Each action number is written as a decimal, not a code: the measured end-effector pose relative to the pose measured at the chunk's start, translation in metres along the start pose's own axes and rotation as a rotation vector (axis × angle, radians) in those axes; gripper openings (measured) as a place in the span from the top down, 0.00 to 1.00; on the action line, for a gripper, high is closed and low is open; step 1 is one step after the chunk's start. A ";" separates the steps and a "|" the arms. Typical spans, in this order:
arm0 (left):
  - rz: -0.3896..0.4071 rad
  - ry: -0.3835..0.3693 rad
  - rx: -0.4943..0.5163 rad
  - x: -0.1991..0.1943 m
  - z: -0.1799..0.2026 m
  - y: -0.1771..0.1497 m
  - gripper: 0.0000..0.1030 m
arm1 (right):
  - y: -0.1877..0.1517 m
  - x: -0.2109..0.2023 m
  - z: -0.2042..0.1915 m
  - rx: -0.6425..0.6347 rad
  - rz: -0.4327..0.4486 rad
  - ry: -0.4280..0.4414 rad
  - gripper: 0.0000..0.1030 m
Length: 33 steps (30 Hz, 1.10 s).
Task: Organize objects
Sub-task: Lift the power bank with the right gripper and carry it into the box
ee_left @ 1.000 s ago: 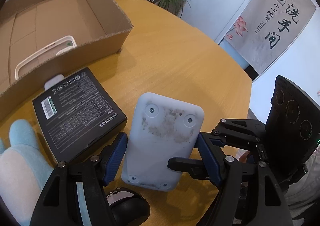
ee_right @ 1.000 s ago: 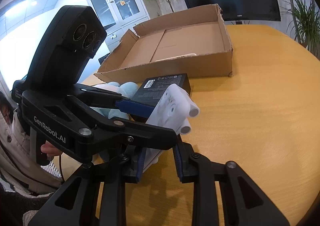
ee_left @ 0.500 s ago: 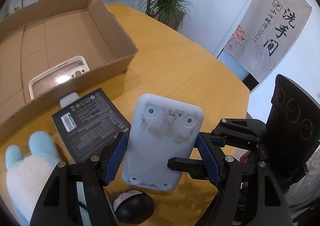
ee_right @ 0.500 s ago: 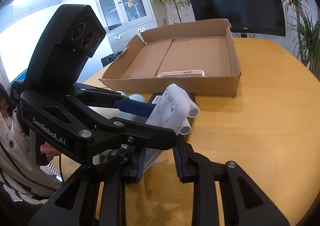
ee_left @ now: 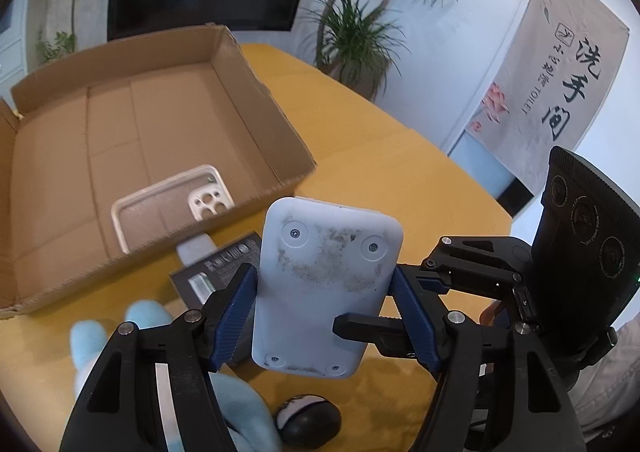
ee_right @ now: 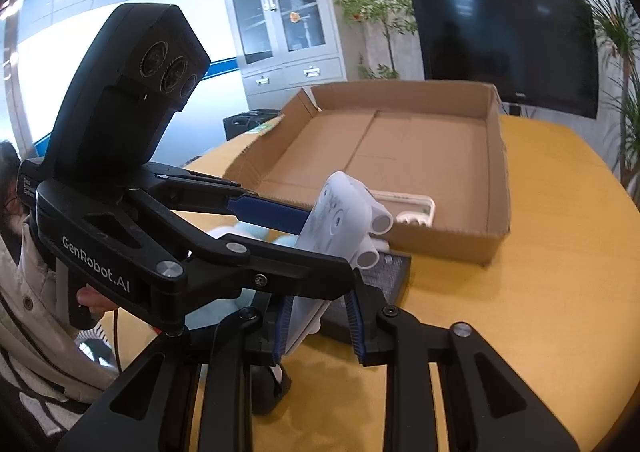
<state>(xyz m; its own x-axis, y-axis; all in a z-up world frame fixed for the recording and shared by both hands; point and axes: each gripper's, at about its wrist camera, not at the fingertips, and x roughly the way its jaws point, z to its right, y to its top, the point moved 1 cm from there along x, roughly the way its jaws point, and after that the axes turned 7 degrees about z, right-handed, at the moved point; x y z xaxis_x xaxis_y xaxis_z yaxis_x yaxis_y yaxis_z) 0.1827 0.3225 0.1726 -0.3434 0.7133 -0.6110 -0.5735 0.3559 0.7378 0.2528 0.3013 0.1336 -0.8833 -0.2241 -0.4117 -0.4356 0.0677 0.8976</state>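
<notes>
My left tool (ee_left: 324,310) grips the white plastic block (ee_left: 326,284) by its edges, right tool (ee_right: 318,326) open; it could slip short of the box (ee_left: 224,212).

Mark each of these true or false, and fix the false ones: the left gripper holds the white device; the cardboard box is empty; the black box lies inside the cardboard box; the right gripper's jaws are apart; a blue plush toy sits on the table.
1. The left gripper holds the white device. True.
2. The cardboard box is empty. False: a phone case lies inside it.
3. The black box lies inside the cardboard box. False: it lies on the yellow table, just outside the box's near wall.
4. The right gripper has its jaws apart. True: nothing is clamped between them.
5. A blue plush toy sits on the table. True.
</notes>
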 end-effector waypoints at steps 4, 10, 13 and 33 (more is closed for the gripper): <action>0.025 0.014 -0.010 -0.007 -0.010 0.008 0.33 | 0.012 0.008 -0.003 -0.032 0.011 0.018 0.79; 0.048 0.035 -0.020 -0.012 -0.026 0.019 0.33 | 0.026 0.025 -0.007 -0.063 0.009 0.040 0.79; 0.062 0.045 -0.020 -0.014 -0.034 0.026 0.33 | 0.033 0.032 -0.008 -0.078 0.011 0.049 0.79; 0.114 0.116 -0.063 -0.034 -0.095 0.046 0.34 | 0.064 0.082 -0.026 -0.154 -0.020 0.082 0.80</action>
<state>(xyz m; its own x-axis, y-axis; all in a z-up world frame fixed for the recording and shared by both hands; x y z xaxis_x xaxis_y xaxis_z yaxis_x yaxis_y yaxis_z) 0.0974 0.2579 0.2000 -0.4905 0.6710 -0.5560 -0.5700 0.2356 0.7872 0.1570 0.2620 0.1608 -0.8550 -0.3029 -0.4210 -0.4155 -0.0857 0.9055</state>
